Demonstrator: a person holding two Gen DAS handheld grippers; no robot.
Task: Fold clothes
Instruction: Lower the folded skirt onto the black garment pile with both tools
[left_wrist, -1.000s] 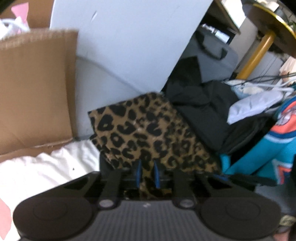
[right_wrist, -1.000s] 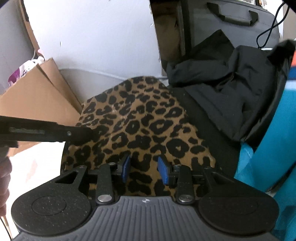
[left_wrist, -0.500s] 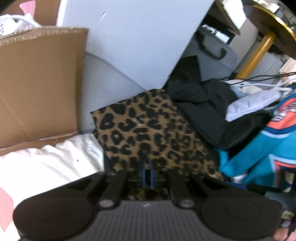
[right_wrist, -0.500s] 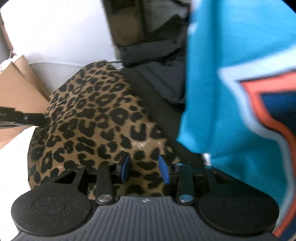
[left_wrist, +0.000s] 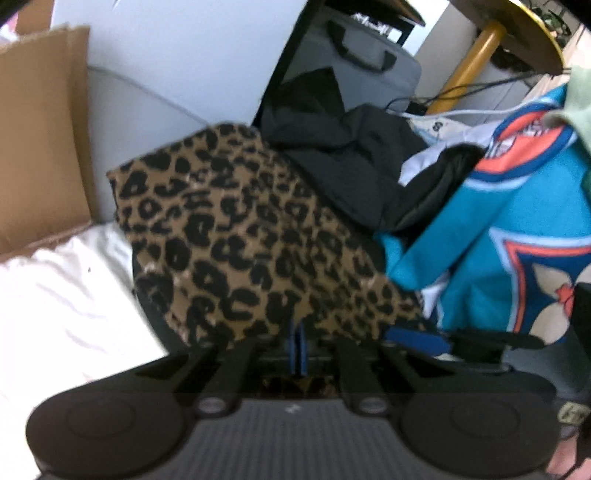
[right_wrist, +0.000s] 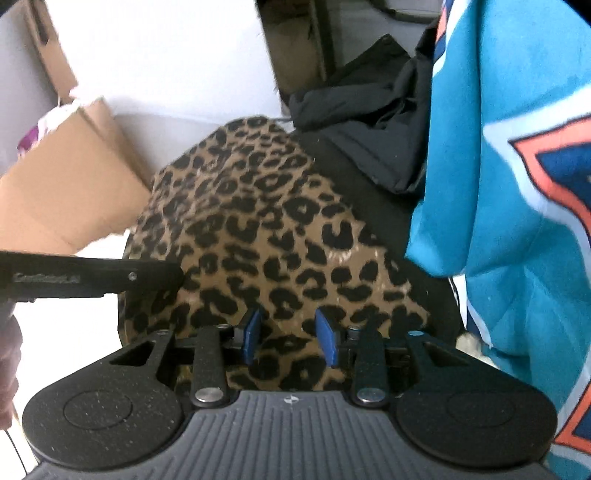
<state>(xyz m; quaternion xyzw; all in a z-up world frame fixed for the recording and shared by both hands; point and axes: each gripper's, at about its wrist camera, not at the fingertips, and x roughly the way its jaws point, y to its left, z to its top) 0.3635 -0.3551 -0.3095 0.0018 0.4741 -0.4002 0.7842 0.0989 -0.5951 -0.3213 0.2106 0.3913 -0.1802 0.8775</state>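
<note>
A folded leopard-print garment (left_wrist: 240, 236) lies in the middle of both views, on a dark surface beside a white sheet. My left gripper (left_wrist: 297, 347) is at its near edge, blue pads pressed together on the fabric. In the right wrist view the left gripper's black finger (right_wrist: 92, 277) reaches the garment's left side. My right gripper (right_wrist: 289, 341) hovers open over the leopard-print garment (right_wrist: 266, 229), blue pads apart with fabric below them. Its blue pad (left_wrist: 417, 339) shows low right in the left wrist view.
A teal jersey (right_wrist: 517, 184) with orange and blue print hangs close on the right, also the teal jersey (left_wrist: 498, 221). Black clothes (left_wrist: 351, 166) are heaped behind the leopard piece. A cardboard box (left_wrist: 40, 129) stands left, a white sheet (left_wrist: 55, 295) lower left, a grey case (left_wrist: 362, 70) behind.
The left gripper's pads went from slightly apart to pressed together on the leopard fabric. The teal jersey swung into the right side of the right wrist view. The right gripper stayed open.
</note>
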